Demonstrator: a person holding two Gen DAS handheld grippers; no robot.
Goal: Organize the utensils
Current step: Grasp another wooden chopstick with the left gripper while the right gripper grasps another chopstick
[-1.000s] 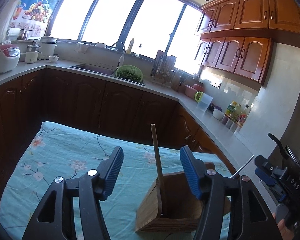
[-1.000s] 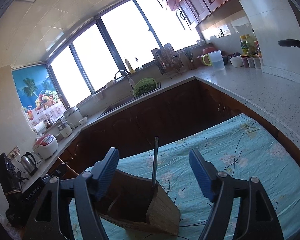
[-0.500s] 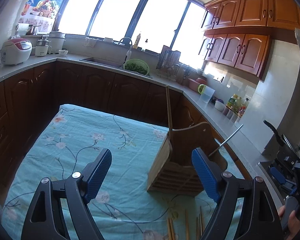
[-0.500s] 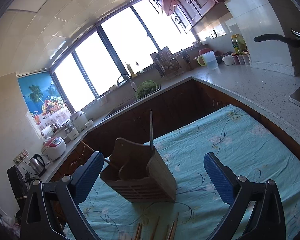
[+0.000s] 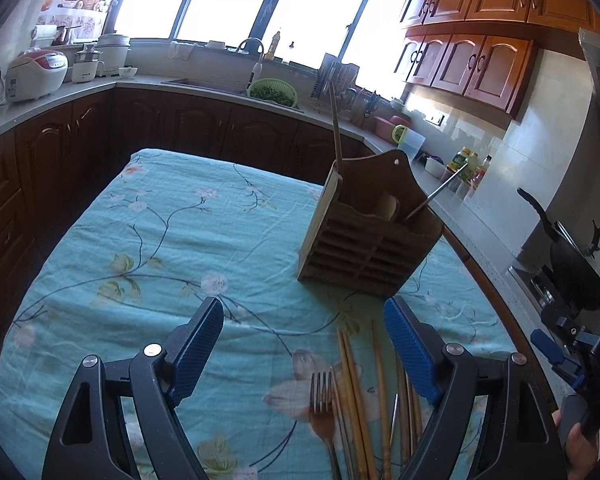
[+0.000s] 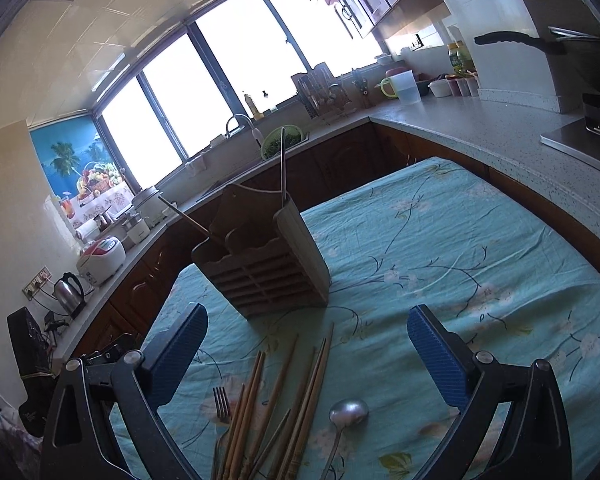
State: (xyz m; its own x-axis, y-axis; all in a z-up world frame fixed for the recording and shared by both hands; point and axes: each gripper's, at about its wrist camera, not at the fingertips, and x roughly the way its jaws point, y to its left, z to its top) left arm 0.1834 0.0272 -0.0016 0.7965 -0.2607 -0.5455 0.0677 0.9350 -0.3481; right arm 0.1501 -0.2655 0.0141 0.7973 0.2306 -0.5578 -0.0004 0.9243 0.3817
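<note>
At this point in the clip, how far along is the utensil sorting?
Barely started. Done: the wooden holder already has a wooden stick and a metal utensil standing in it. In hand: nothing; the left gripper and right gripper are both open and empty. Left: the chopsticks, fork and spoon lie loose on the tablecloth.

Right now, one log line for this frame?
left tool: open, empty | right tool: open, empty | wooden utensil holder: upright, two sticks in | chopsticks, fork, spoon: loose on tablecloth
</note>
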